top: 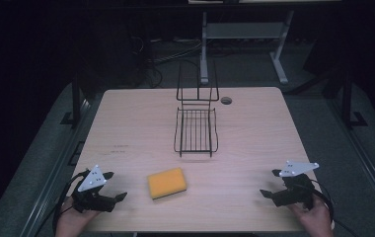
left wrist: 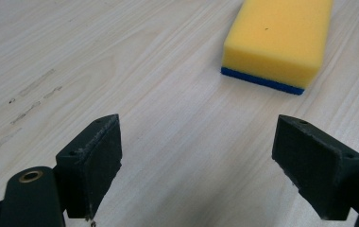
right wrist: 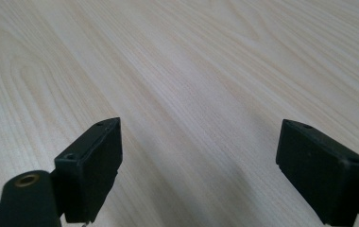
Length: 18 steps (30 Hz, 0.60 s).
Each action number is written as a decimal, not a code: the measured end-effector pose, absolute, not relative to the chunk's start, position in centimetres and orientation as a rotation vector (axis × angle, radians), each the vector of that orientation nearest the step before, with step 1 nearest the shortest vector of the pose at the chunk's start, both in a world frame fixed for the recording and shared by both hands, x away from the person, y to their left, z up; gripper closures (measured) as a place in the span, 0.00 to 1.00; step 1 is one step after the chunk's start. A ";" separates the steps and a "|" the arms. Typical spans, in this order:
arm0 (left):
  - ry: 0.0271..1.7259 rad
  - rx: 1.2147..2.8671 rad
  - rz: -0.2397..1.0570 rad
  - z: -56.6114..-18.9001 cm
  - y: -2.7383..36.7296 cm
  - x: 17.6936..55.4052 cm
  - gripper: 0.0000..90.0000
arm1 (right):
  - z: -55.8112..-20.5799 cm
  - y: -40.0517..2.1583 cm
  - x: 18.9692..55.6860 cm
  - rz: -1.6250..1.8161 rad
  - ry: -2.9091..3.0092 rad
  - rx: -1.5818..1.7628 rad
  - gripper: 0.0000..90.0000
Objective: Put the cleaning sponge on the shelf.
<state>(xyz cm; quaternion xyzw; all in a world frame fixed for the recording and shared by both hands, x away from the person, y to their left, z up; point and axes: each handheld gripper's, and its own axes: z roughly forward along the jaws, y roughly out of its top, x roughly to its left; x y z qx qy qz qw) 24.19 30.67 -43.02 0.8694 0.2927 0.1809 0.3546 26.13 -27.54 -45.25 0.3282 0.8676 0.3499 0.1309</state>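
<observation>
Left claw near sponge, long axis left-right.

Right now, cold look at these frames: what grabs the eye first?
The yellow sponge with its blue underside, lying flat near the front edge of the pale wooden table, is the one bright thing. Behind it, mid-table, stands a black wire rack, empty. The left gripper and right gripper sit at the near corners, jaws wide apart, holding nothing; the left one is nearer the sponge.

left gripper: jaws wide apart, nothing between | sponge: yellow over blue base, flat, ahead, apart from jaws | table: pale wood, faint scuffs
</observation>
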 end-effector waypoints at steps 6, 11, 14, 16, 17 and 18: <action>0.742 2.258 0.461 -43.1 30.4 24.2 0.18 | -45.2 -27.4 26.0 1.013 2.522 0.940 0.17; 0.729 2.261 0.461 -43.0 30.3 24.3 0.18 | -45.1 -27.2 26.0 1.009 2.521 0.927 0.17; 0.709 2.266 0.458 -42.8 30.0 24.2 0.18 | -45.1 -27.2 26.0 1.012 2.522 0.924 0.17; 0.703 2.269 0.456 -42.7 29.8 24.2 0.18 | -45.2 -27.2 26.0 1.001 2.526 0.914 0.17; 0.703 2.269 0.456 -42.7 29.8 24.2 0.18 | -45.2 -27.2 26.0 1.001 2.526 0.914 0.17; 0.698 2.274 0.453 -42.6 29.7 24.3 0.18 | -45.1 -27.1 26.0 1.004 2.528 0.912 0.17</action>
